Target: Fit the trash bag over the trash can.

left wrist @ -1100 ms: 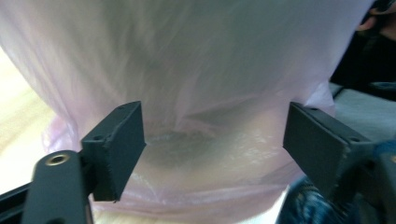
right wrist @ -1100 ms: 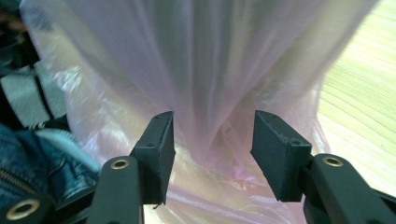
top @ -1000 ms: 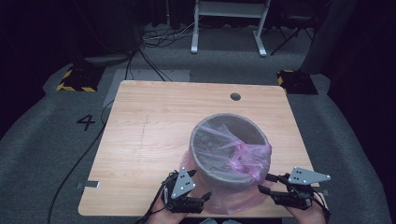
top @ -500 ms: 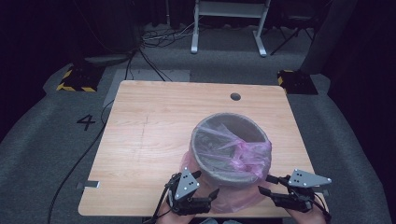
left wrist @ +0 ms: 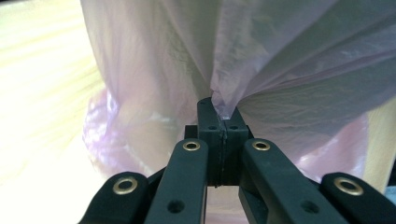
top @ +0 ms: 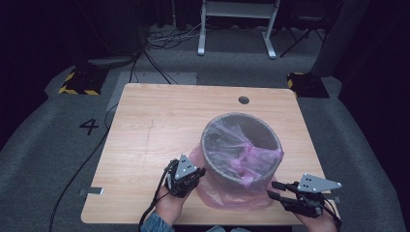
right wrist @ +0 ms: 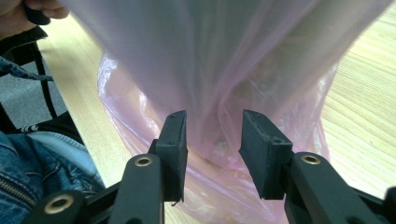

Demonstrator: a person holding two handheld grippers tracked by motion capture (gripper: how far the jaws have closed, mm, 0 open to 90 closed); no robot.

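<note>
Pink bag (top: 227,195) draped over grey bin (top: 240,145) near table (top: 159,125) front edge. Left gripper (left wrist: 219,109) fingers just closed, pinching bag film. Right gripper (right wrist: 212,135) fingers closing, still apart, film between them unpinched.

White number "4" (top: 89,126) on the grey floor left of the table (top: 145,125)

My black left claw (left wrist: 219,121) pinched translucent pink bag film (left wrist: 280,84); the bin (top: 240,145) was grey, the table (top: 159,130) pale wood-grained.
</note>
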